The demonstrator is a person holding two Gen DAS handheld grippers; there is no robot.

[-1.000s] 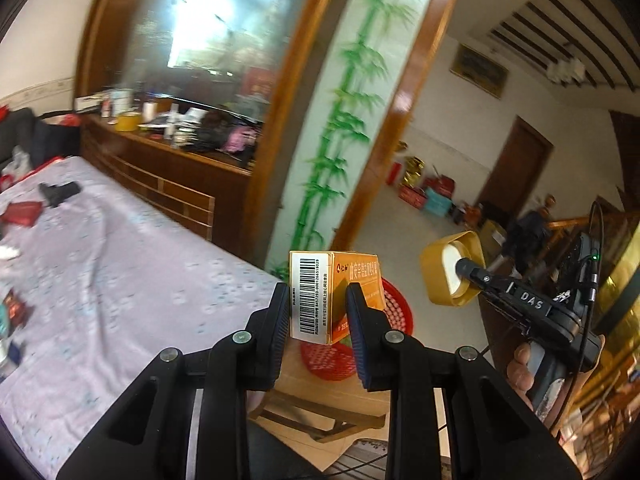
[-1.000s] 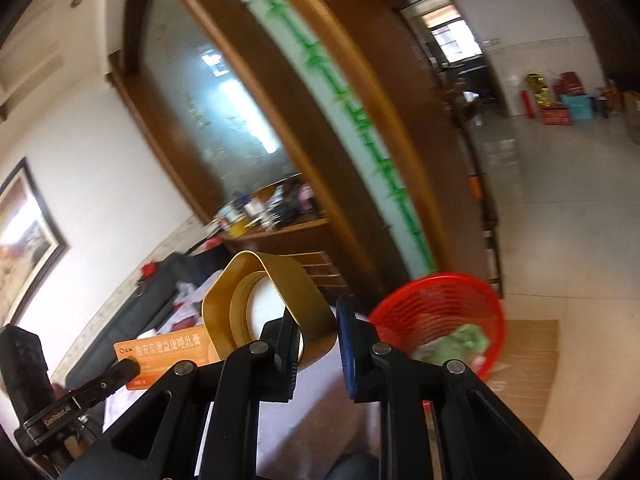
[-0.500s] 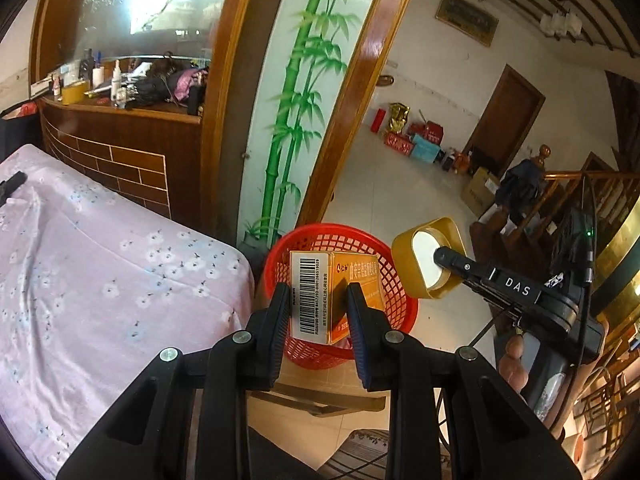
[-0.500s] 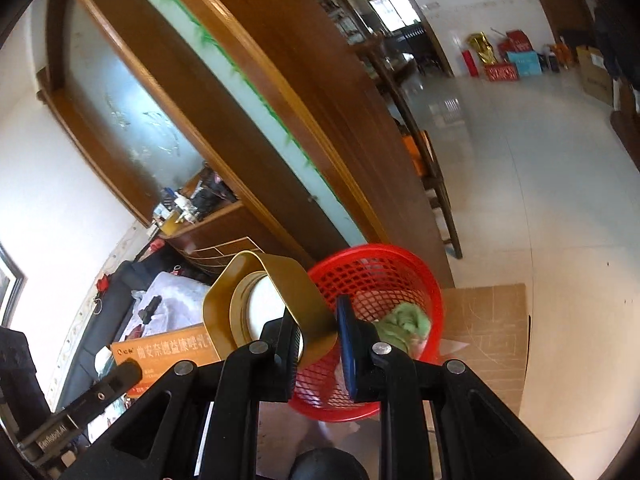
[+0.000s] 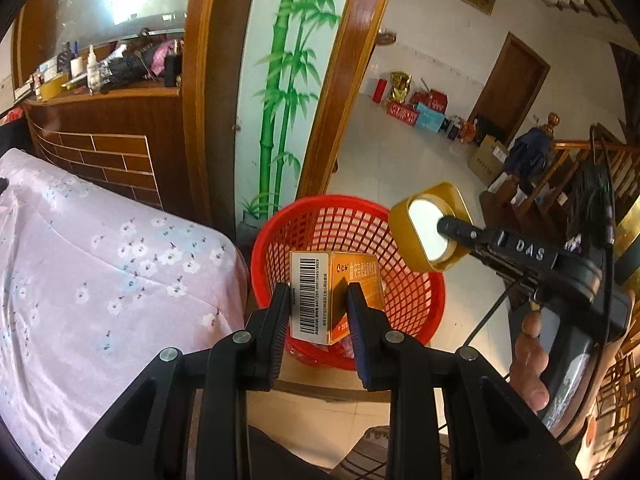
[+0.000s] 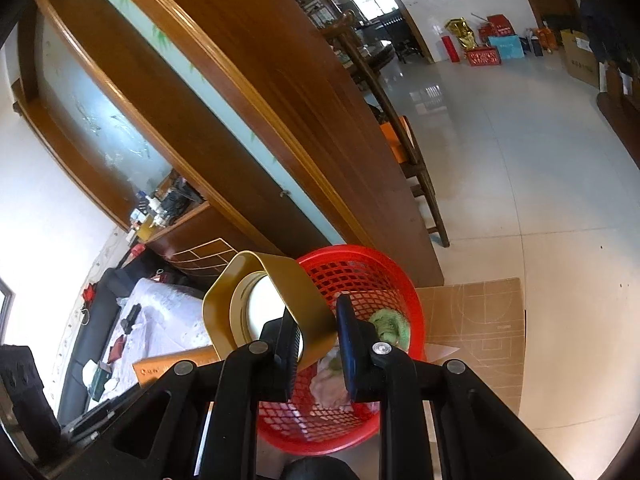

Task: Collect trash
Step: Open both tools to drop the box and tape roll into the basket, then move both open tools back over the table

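My left gripper (image 5: 316, 312) clamps an orange cardboard box with a barcode (image 5: 320, 296) over the red plastic mesh basket (image 5: 416, 296); my right gripper (image 6: 318, 334) pinches a gold tape-like ring (image 6: 256, 304) by its wall. Green and pale scraps (image 6: 390, 326) lie inside the basket.

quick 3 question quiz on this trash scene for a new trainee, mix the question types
1. True or false: the left gripper is shut on the orange box.
2. What does the right gripper hold? A) gold lid B) green cloth C) bottle
3. What colour is the basket below both grippers?

Key: 1 true. 2 A, the gold lid. 3 red.
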